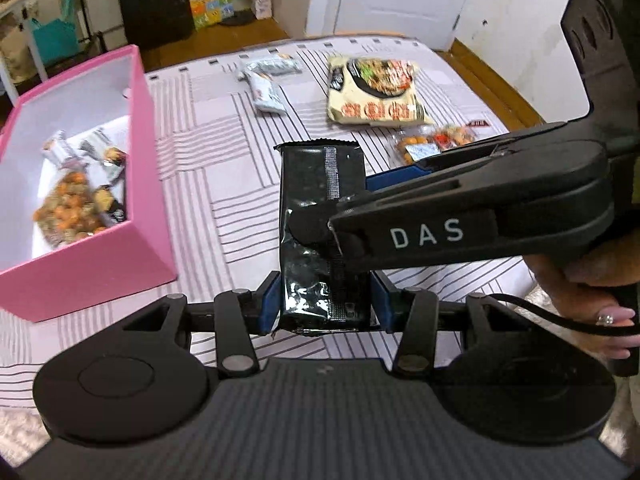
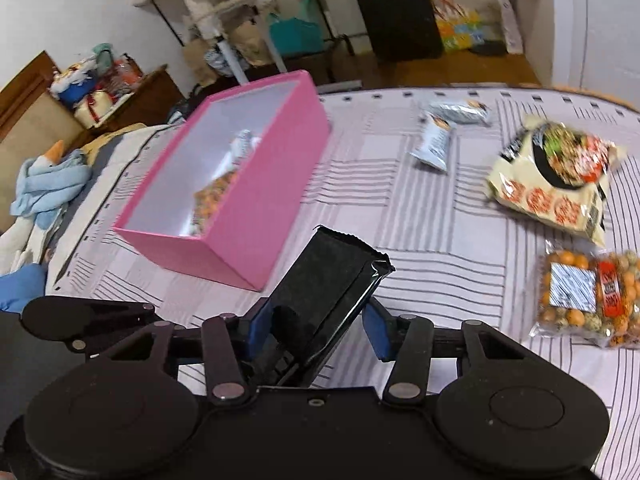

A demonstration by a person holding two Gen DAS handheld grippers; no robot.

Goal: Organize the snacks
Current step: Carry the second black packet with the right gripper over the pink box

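Note:
A black foil snack packet (image 1: 320,216) is held above the striped bedsheet. My left gripper (image 1: 323,304) is shut on its near end. My right gripper (image 1: 360,216) comes in from the right and is shut on the packet's middle; in the right wrist view the same packet (image 2: 324,292) stands tilted between that gripper's (image 2: 316,332) blue pads. The pink box (image 1: 136,216) stands to the left with several snacks inside; it also shows in the right wrist view (image 2: 256,208).
On the sheet lie a cream noodle bag (image 1: 372,92), two small silver packets (image 1: 268,80) and a clear bag of coloured nuts (image 2: 584,296). A suitcase, shelves and bags stand beyond the bed's far edge.

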